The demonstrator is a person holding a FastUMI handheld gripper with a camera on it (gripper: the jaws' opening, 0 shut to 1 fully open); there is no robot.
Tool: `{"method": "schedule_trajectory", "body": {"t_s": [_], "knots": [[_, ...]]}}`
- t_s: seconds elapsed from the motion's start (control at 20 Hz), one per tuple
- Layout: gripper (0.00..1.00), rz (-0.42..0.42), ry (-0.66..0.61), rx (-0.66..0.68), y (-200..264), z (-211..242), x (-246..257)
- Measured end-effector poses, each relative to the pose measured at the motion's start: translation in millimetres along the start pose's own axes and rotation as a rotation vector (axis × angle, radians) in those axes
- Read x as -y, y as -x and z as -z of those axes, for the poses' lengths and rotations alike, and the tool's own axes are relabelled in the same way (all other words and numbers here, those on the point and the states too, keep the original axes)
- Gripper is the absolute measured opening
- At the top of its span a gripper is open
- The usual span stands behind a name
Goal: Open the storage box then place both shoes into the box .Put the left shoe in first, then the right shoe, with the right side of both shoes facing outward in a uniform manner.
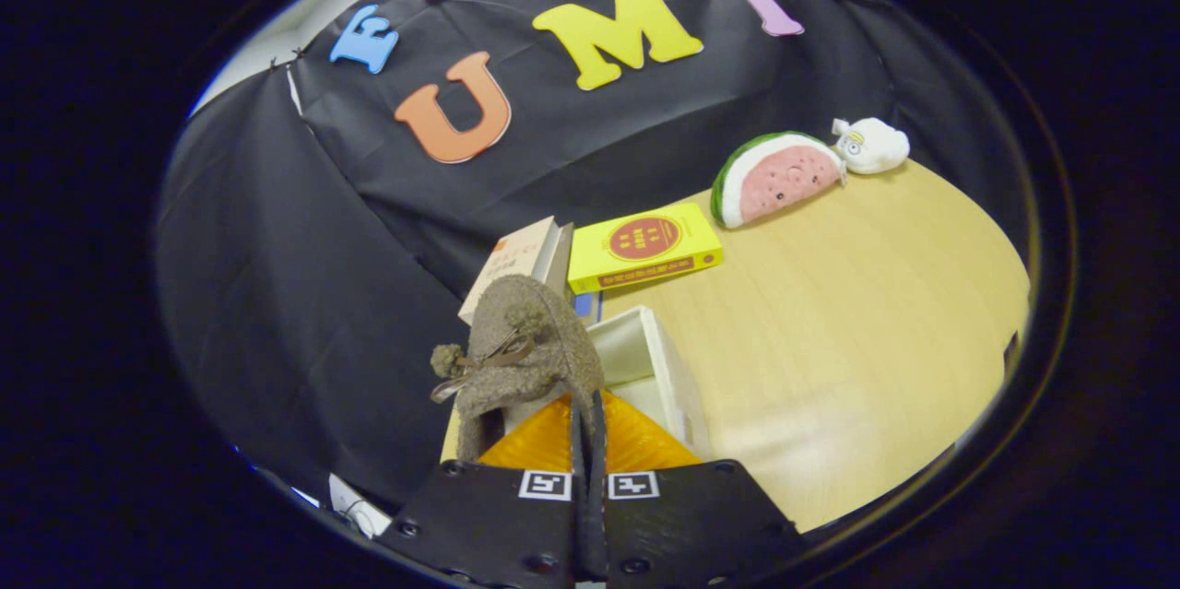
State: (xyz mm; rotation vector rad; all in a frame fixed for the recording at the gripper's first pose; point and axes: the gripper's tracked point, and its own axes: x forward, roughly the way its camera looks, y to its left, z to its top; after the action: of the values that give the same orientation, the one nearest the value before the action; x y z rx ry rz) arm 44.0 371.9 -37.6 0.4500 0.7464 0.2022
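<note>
- Fingers [590, 441] are closed together, pinching the rim of a brown fuzzy shoe [525, 349], held up just ahead.
- White storage box [645, 368] is seen open on the counter [848, 340], just beyond the shoe.
- Shoe is not yet set down inside; which shoe cannot be told.
- Yellow book [643, 246] and watermelon plush [779, 176] are noted beyond.

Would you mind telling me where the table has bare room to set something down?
The gripper is shut on a fuzzy shoe. The widest free patch of table lies between the white box, the yellow book and the watermelon toy. It is crowded around the box, where the standing book presses close.
</note>
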Motion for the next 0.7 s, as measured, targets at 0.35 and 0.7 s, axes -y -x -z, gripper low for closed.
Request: {"method": "schedule_trajectory", "body": {"t_s": [0.35, 0.7], "knots": [[0.01, 0.069, -0.004, 0.025, -10, 21, 25], [0.28, -0.02, 0.052, 0.074, -2, 14, 14]]}}
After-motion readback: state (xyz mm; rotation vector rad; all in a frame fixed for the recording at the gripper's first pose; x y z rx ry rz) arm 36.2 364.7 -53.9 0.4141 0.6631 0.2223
